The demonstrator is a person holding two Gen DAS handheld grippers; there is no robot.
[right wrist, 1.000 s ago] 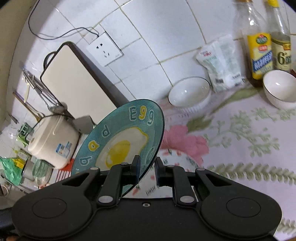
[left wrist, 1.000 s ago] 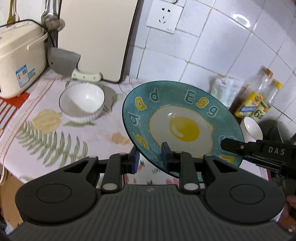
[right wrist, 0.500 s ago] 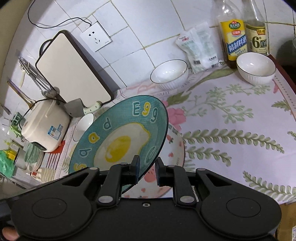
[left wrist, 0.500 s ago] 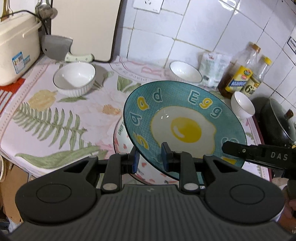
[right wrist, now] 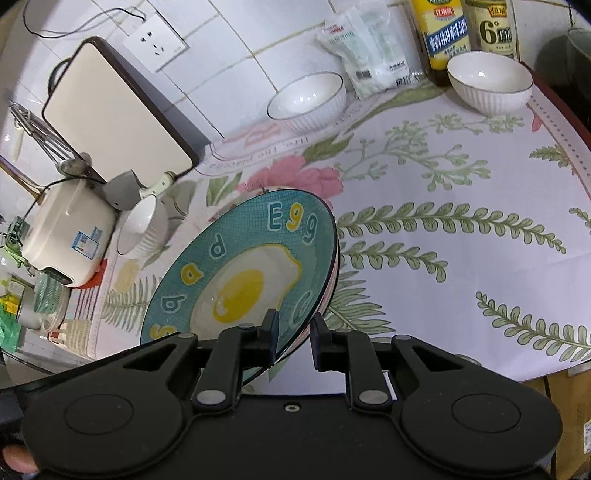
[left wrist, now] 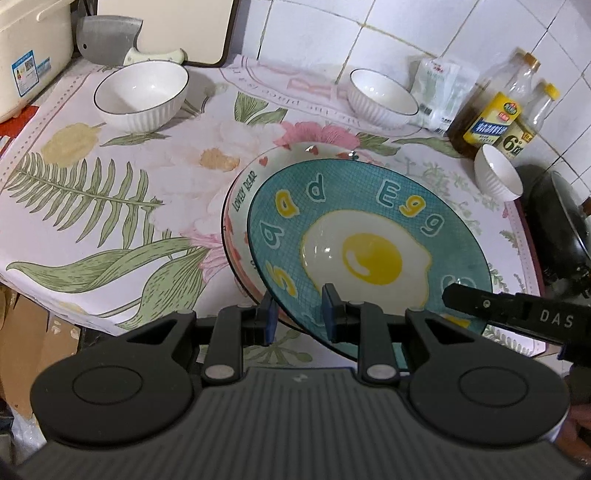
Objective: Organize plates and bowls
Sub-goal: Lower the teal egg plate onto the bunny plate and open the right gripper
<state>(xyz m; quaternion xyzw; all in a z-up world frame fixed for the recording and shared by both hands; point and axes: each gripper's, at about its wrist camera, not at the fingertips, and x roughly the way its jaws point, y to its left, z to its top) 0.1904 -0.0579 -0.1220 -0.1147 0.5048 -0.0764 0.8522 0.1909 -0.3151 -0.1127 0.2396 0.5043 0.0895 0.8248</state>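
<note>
Plates come first here: the teal egg plate (left wrist: 369, 254) is held tilted over the pink-rimmed plate (left wrist: 243, 184) that lies flat near the front edge of the bench (left wrist: 110, 177), with only the far and left rim of that lower plate showing past it. Whether the two already touch I cannot tell; in the right wrist view the teal rim sits very close on the pink one. The left hand-held gripper (left wrist: 297, 314) is closed to a narrow gap on the near rim of the teal plate, one blue pad above and one below. The right hand-held gripper (right wrist: 293, 338) is nearly shut and pinches the same plate at its rim further round. As I judge it, the plate stack is almost made, needing only the setting down and letting go. The bowls look untouched: one white ribbed bowl (left wrist: 142, 94) stands at the far left, a second bowl (left wrist: 382, 96) at the back beside a plastic packet (left wrist: 439, 92), and a smaller bowl (left wrist: 496, 177) at the right in front of the oil bottles (left wrist: 491, 118). All three stand well apart, so gathering them is left. The bench carries a flowered cloth with fern prints; behind it is a white tiled wall, with a cutting board (left wrist: 166, 29) leaning on it, a cleaver (left wrist: 107, 40) and a cream rice cooker (left wrist: 33, 55) at the left, and a dark pan (left wrist: 557, 221) at the right.
</note>
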